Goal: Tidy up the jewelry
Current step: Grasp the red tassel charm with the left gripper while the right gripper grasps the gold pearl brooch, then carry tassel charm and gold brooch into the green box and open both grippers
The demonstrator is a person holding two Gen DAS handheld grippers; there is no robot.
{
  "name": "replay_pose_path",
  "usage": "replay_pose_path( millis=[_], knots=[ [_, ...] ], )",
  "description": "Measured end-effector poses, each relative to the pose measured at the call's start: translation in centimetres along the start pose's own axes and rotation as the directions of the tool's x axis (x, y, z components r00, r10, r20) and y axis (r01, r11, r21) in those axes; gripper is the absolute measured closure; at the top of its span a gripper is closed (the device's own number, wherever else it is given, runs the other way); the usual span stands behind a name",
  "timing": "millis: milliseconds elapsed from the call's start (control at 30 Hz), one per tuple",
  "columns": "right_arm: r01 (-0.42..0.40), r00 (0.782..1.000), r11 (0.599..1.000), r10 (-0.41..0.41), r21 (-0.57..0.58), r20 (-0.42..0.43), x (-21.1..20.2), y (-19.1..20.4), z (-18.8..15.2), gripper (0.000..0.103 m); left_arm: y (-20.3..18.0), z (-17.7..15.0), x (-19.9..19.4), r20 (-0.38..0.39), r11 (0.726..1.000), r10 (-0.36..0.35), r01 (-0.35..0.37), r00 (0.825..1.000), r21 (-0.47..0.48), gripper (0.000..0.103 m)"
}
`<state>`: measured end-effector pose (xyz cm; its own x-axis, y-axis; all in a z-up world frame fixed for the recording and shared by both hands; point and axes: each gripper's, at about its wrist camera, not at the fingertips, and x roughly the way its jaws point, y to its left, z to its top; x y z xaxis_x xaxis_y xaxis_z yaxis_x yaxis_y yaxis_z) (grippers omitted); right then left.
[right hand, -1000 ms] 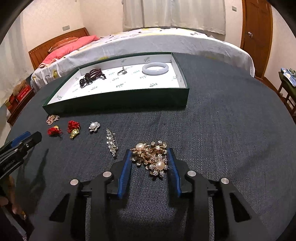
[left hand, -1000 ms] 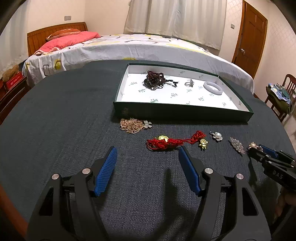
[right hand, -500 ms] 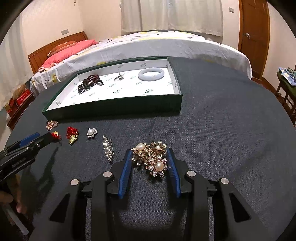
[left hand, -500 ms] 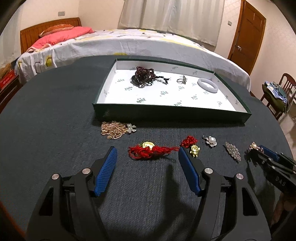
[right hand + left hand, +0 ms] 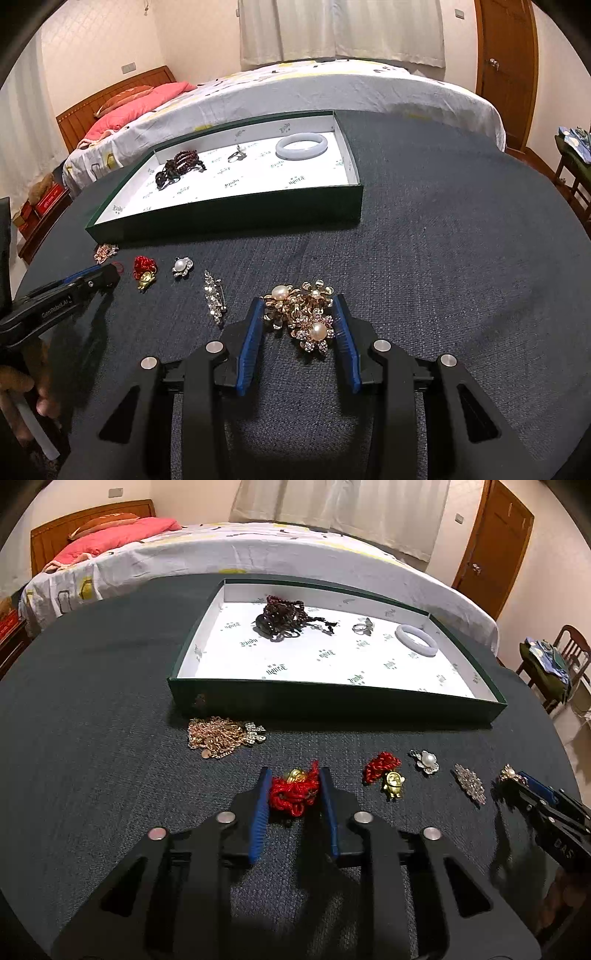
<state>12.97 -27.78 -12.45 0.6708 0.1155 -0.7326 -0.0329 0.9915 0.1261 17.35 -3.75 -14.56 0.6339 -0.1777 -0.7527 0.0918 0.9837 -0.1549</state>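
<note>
My left gripper (image 5: 293,788) is shut on a bunched red cord bracelet with a gold charm (image 5: 293,794), low over the dark table. My right gripper (image 5: 300,314) is shut on a cluster of gold flower brooches with pearls (image 5: 303,314), resting on the table. A green box with a white lining (image 5: 332,701) stands behind; it holds dark beads (image 5: 282,618), a ring (image 5: 360,627) and a pale bangle (image 5: 417,640). A gold chain (image 5: 218,734), a red knot with a gold figure (image 5: 386,773), a pearl brooch (image 5: 424,761) and a crystal brooch (image 5: 470,784) lie in front of the box.
The box also shows in the right wrist view (image 5: 229,214). A bed (image 5: 240,550) runs behind the round table. A wooden door (image 5: 491,542) and a chair with clothes (image 5: 554,664) are at the right. The table's right half (image 5: 461,240) is bare cloth.
My left gripper has moved forward and closed, bunching the red cord bracelet between its fingers. My right gripper has stayed shut on the flower brooches.
</note>
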Motion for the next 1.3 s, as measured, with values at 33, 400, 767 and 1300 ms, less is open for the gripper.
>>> replay_pose_path(
  millis=[33, 400, 767, 1300],
  knots=[
    [0.0, 1.0, 1.0, 0.0, 0.0, 0.001, 0.0, 0.0, 0.0, 0.065, 0.0, -0.1, 0.0, 0.0, 1.0, -0.003, 0.003, 1.0, 0.004, 0.08],
    [-0.003, 1.0, 1.0, 0.003, -0.006, 0.002, -0.1, 0.2, 0.0, 0.075, -0.5, -0.7, -1.2, 0.023, 0.999, -0.005, 0.005, 1.0, 0.032, 0.083],
    [-0.005, 1.0, 1.0, 0.005, -0.01, 0.017, -0.7, 0.5, 0.0, 0.076, -0.9, -0.4, -2.3, 0.05, 0.999, -0.014, 0.012, 0.999, 0.039, 0.083],
    [-0.03, 0.994, 0.999, 0.033, -0.03, 0.102, -2.9, 1.7, 3.0, 0.076, -2.5, 2.1, -4.2, 0.118, 0.997, -0.056, 0.049, 0.991, 0.064, 0.083]
  ],
)
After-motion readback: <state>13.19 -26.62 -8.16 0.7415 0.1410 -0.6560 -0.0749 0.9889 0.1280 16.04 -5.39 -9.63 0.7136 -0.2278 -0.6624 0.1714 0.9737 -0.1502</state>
